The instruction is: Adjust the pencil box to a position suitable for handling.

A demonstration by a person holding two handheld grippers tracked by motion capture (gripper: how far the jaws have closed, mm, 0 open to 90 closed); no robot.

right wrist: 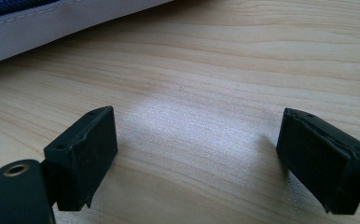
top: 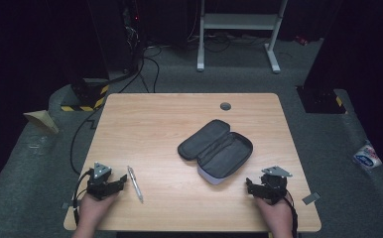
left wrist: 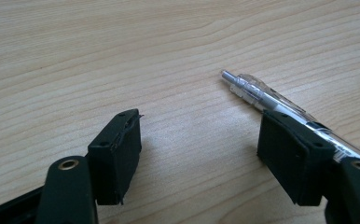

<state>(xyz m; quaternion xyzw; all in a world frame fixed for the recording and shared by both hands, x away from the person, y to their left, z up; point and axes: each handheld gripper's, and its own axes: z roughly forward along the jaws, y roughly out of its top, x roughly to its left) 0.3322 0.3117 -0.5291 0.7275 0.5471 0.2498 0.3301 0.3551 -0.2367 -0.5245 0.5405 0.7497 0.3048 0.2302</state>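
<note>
On the pale, fine-grained wooden table (top: 179,114), the left gripper (left wrist: 199,140) rests with its blocky matte-black jaws spread and nothing between them. A slim clear-plastic pen (left wrist: 266,95) with a metal tip lies just beyond its right-hand jaw, passing behind that pad. The right gripper (right wrist: 197,154) is likewise released, its flat rubbery pads wide apart over bare wood. Ahead and to its left sits the unzipped pencil case (top: 215,148), an oblong of dark fabric with a light grey shell.
</note>
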